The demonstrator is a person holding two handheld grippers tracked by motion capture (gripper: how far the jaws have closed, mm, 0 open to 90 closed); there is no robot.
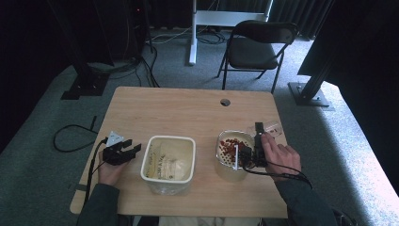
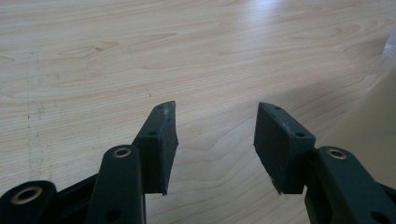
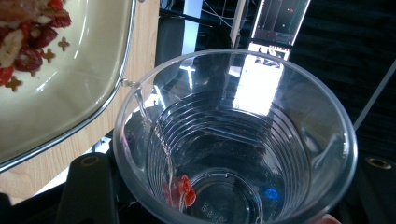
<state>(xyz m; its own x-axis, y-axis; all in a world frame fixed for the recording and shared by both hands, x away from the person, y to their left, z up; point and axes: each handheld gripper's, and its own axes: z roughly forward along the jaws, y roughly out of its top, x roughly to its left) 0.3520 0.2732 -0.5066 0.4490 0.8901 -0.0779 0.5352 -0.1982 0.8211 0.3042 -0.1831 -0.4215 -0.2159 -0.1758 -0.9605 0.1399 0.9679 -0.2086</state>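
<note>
Plastic cup, clear and thin-walled, sits clamped in the right gripper, tipped toward the bowl of red berries. It looks light and easily crushed, so a gentle hold low on the wall seems best. Left gripper rests spread wide, holding nothing, on the table.

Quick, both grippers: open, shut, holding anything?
Left gripper: open, empty, over the light wooden table.
Right gripper: shut on clear ribbed plastic cup.
</note>
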